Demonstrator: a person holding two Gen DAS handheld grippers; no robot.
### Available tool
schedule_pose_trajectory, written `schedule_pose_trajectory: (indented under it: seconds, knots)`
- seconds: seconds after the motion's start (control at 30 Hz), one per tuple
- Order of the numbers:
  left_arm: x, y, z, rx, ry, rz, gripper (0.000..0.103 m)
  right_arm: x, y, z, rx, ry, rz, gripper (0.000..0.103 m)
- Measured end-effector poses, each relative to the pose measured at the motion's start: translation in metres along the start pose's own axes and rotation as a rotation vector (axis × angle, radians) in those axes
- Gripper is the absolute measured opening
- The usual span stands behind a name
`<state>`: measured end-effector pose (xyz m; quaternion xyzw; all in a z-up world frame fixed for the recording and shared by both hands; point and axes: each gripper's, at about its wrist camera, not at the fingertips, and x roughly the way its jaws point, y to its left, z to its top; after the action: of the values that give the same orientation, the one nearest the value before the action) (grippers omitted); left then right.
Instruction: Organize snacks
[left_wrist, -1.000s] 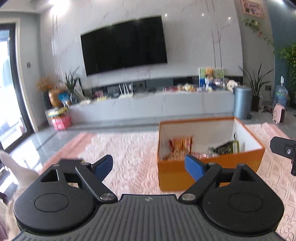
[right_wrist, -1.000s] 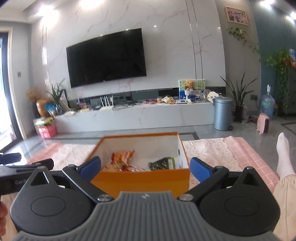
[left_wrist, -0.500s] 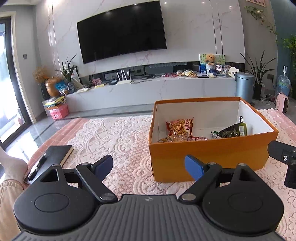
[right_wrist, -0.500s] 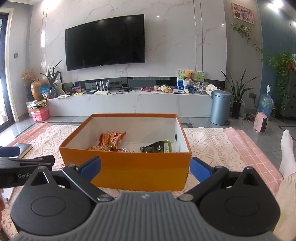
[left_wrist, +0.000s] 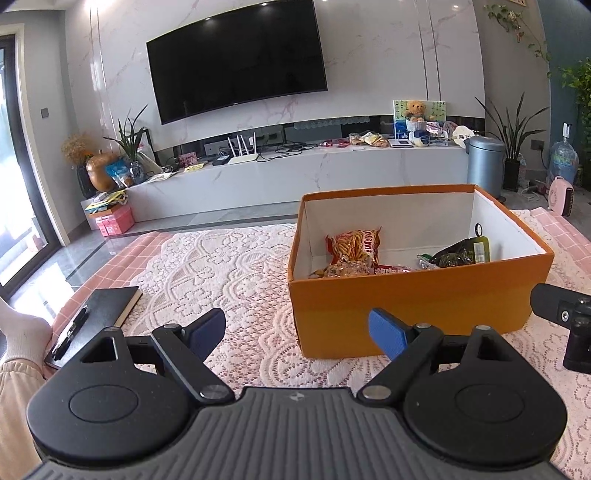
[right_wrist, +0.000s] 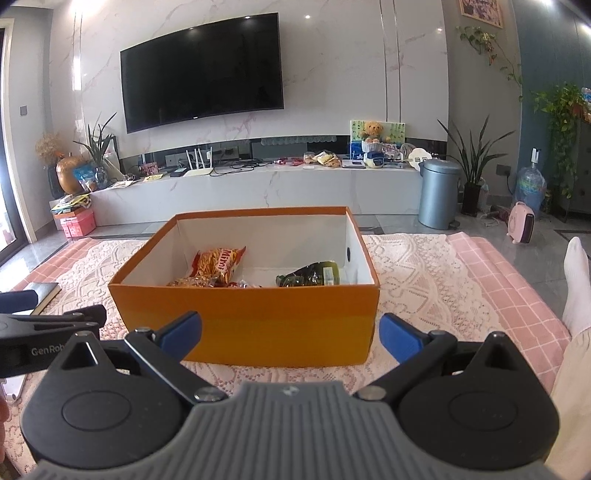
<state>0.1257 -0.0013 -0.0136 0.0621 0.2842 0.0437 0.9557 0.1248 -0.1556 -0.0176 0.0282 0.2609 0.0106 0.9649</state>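
Observation:
An open orange box (left_wrist: 413, 302) (right_wrist: 251, 317) stands on a lace-covered pink mat. Inside lie an orange-red snack bag (left_wrist: 356, 245) (right_wrist: 219, 262), a dark green packet (left_wrist: 461, 251) (right_wrist: 310, 275) and other small wrappers near the front wall. My left gripper (left_wrist: 297, 332) is open and empty, in front of the box's left corner. My right gripper (right_wrist: 290, 332) is open and empty, just in front of the box's near wall. Each gripper shows at the edge of the other's view.
A black notebook with a pen (left_wrist: 94, 317) lies on the mat to the left. A person's socked feet (right_wrist: 576, 280) (left_wrist: 22, 332) rest at both sides. A TV console, bin (right_wrist: 439, 192) and plants stand behind.
Both grippers have risen and tilted down, so the box interior and mat show more fully. Jaws stayed open.

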Motion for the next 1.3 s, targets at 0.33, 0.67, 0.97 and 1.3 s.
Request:
schedule_pose_trajectory:
  seconds: [0.33, 0.67, 0.97, 1.3]
  knots:
    - [-0.006, 0.002, 0.003, -0.011, -0.012, 0.006, 0.102, -0.007, -0.001, 0.000, 0.004, -0.016, 0.006, 0.099]
    - [-0.007, 0.004, 0.004, -0.015, -0.015, 0.009, 0.102, -0.010, 0.000, 0.001, -0.001, -0.024, 0.007, 0.099]
    - [-0.007, 0.004, 0.004, -0.015, -0.015, 0.010, 0.102, -0.010, 0.000, 0.000, -0.002, -0.023, 0.007, 0.099]
    - [-0.007, 0.004, 0.004, -0.015, -0.015, 0.009, 0.102, -0.012, 0.000, 0.001, -0.004, -0.026, 0.008, 0.099]
